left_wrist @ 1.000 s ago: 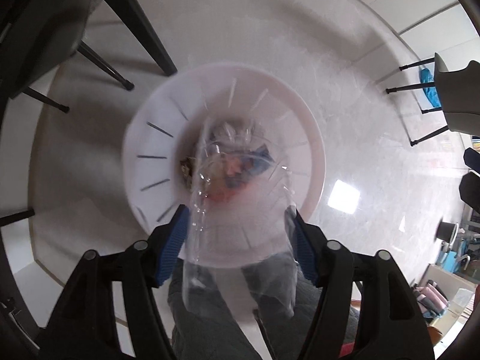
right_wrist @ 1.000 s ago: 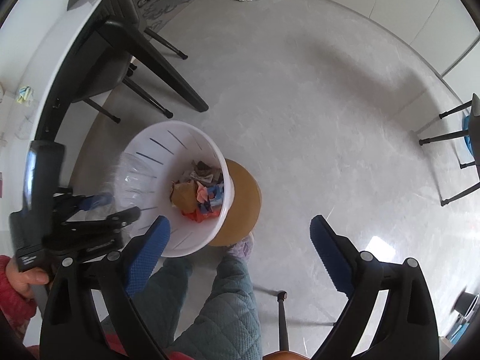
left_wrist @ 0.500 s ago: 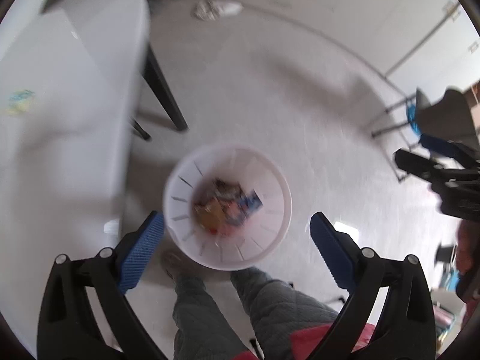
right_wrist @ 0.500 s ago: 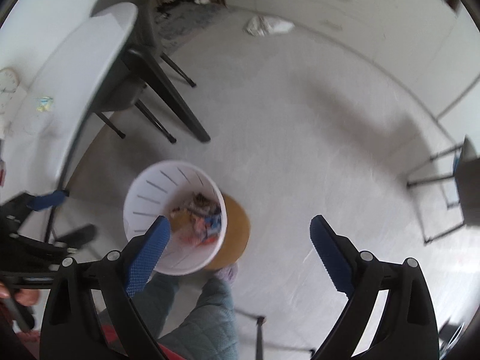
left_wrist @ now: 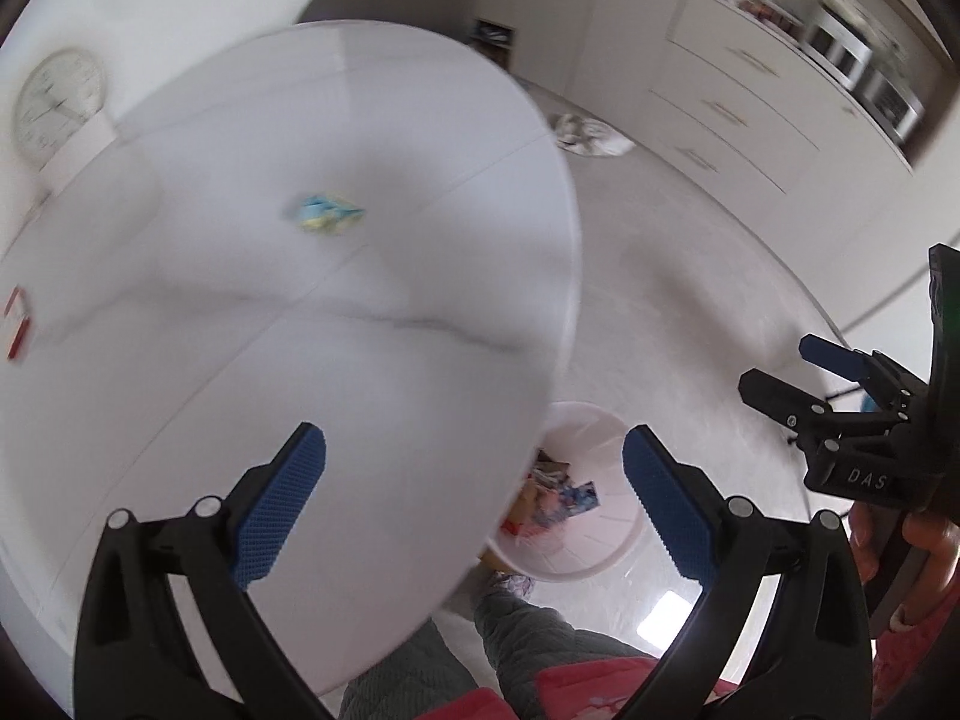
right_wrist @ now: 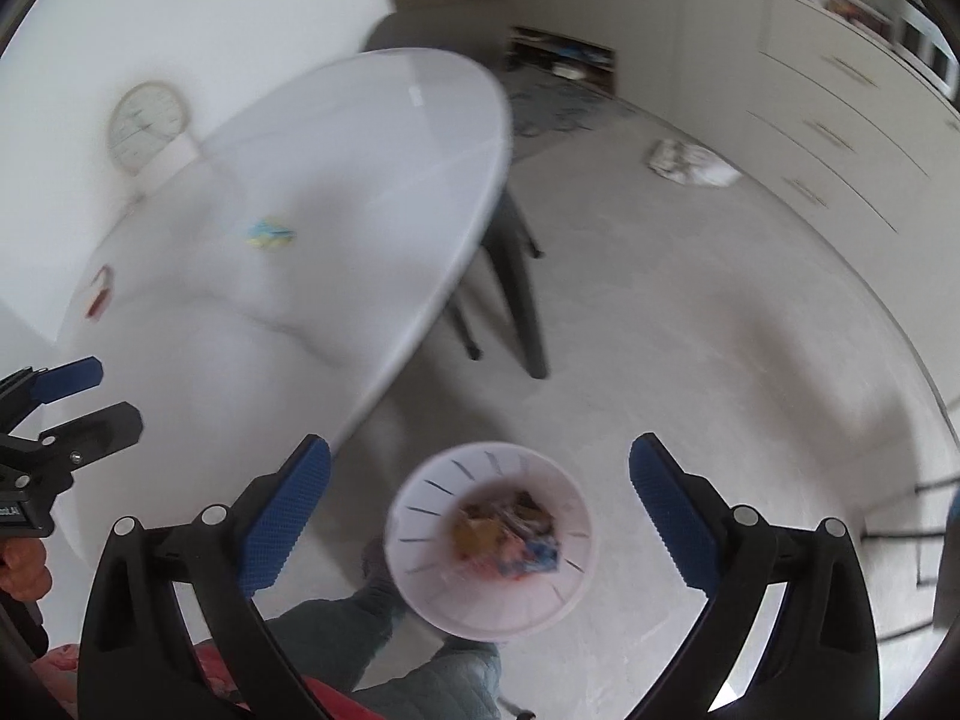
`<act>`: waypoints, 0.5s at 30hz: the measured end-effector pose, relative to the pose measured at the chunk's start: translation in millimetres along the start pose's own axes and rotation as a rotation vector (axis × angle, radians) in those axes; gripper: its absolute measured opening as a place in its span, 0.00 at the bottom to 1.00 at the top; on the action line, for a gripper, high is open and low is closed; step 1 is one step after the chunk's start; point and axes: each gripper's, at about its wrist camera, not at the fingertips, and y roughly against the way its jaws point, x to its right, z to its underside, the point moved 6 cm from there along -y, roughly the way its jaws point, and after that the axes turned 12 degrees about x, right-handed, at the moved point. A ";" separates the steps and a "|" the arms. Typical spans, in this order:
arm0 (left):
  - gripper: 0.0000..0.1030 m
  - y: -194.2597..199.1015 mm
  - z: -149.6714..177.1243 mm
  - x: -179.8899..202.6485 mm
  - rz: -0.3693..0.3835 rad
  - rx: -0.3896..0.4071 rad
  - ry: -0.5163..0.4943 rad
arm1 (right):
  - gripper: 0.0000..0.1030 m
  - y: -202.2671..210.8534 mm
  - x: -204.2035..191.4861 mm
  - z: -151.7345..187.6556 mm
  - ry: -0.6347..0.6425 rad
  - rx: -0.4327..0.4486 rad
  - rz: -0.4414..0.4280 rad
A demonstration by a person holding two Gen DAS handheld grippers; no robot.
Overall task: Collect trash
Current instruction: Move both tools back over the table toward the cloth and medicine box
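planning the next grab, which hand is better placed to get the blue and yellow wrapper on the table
Left, probably. The left gripper hangs open over the white table, and the wrapper lies ahead of its jaws. The right gripper, also open, sits over the bin on the floor.

A round white table (left_wrist: 252, 312) is seen at the left, with a red-edged item (left_wrist: 18, 324), too blurred to be identified, near its left rim. A wall clock (left_wrist: 57, 99) is seen beyond it. White drawers (right_wrist: 840, 138) are lined along the far right, and a grey chair (right_wrist: 420, 30) is set behind the table.
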 end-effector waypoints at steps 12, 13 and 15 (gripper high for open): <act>0.92 8.7 -26.0 -145.4 -0.170 0.071 0.146 | 0.96 -127.3 -162.4 -72.7 0.319 -0.060 -0.189; 0.92 8.2 -29.2 -157.5 -0.186 0.077 0.153 | 0.92 -142.9 -174.4 -78.5 0.347 -0.063 -0.191; 0.92 3.3 -36.0 -183.6 -0.213 0.084 0.171 | 0.83 -171.4 -188.2 -85.1 0.387 -0.078 -0.183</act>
